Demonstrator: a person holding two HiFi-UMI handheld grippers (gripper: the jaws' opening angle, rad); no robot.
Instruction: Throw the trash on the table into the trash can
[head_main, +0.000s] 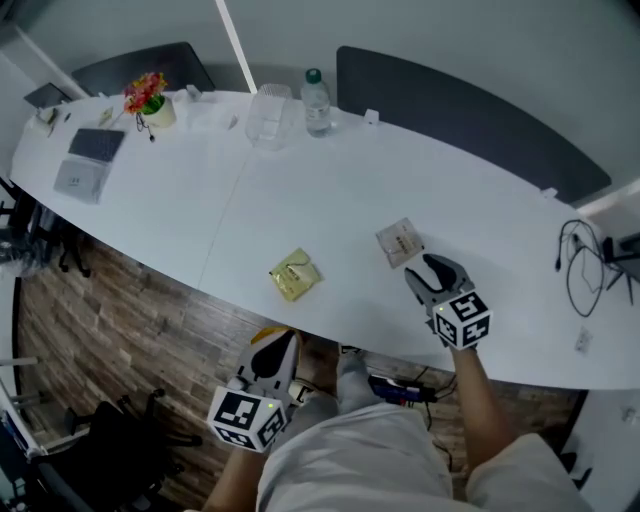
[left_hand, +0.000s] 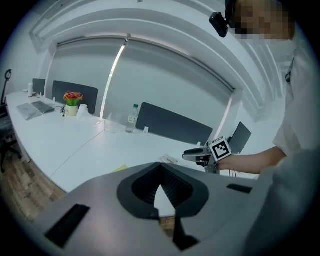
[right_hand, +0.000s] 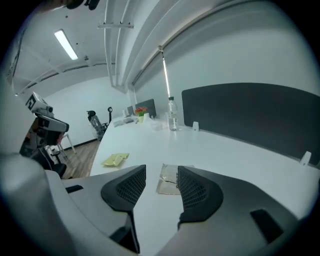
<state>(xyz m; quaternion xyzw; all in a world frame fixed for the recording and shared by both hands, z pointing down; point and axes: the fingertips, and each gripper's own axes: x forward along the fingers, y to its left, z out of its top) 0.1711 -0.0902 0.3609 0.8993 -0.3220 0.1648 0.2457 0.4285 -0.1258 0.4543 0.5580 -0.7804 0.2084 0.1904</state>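
Observation:
Two pieces of trash lie on the white table (head_main: 300, 190): a yellow wrapper (head_main: 295, 273) near the front edge and a clear flat packet (head_main: 400, 242) to its right. My right gripper (head_main: 425, 272) hovers just short of the packet, open; in the right gripper view the packet (right_hand: 168, 186) shows between and beyond the jaws of the right gripper (right_hand: 161, 172), untouched, with the yellow wrapper (right_hand: 115, 159) to the left. My left gripper (head_main: 272, 352) is off the table's front edge, over the floor. In the left gripper view the tips of the left gripper (left_hand: 160, 167) meet, holding nothing. No trash can is in view.
A water bottle (head_main: 316, 102) and a clear plastic container (head_main: 270, 118) stand at the table's far side. A flower pot (head_main: 150, 100) and a keyboard (head_main: 95, 145) are at far left. Dark partition panels (head_main: 470, 110) back the table. Cables (head_main: 580, 265) lie at right. An office chair (head_main: 110, 440) stands below left.

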